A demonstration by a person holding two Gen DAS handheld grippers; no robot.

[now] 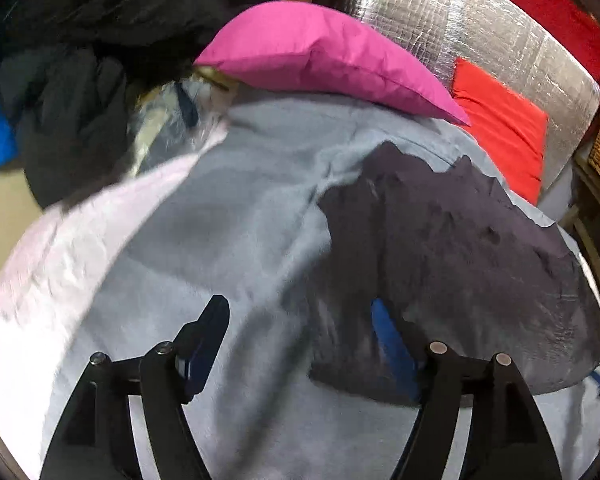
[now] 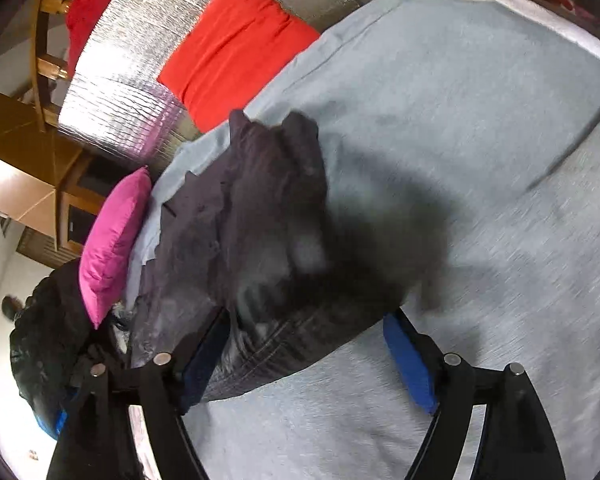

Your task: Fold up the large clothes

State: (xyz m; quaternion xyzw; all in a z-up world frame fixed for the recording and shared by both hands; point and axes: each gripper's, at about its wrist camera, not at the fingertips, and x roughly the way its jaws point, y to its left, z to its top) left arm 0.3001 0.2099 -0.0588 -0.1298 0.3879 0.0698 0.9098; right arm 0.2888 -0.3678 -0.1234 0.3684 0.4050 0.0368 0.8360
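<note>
Jaws on both of my grippers stand apart with nothing pinched between the pads. My left gripper (image 1: 300, 332) hovers over a light grey bed sheet (image 1: 220, 240), and its right-hand finger overlaps the near edge of the dark garment (image 1: 452, 248), which lies crumpled on the right part of the bed. My right gripper (image 2: 304, 344) is lower over that same garment (image 2: 260, 220); the cloth fills the gap between its fingers, blurred, and I cannot tell whether it touches them.

Only the left wrist view shows a pale pink sheet (image 1: 40, 248) along the bed's left side and a heap of dark clothes (image 1: 72, 120) beyond it. Both views show a magenta pillow (image 1: 320, 56), a red cushion (image 1: 500, 128) and silver foil padding (image 1: 460, 20). Only the right wrist view shows wooden furniture (image 2: 24, 184).
</note>
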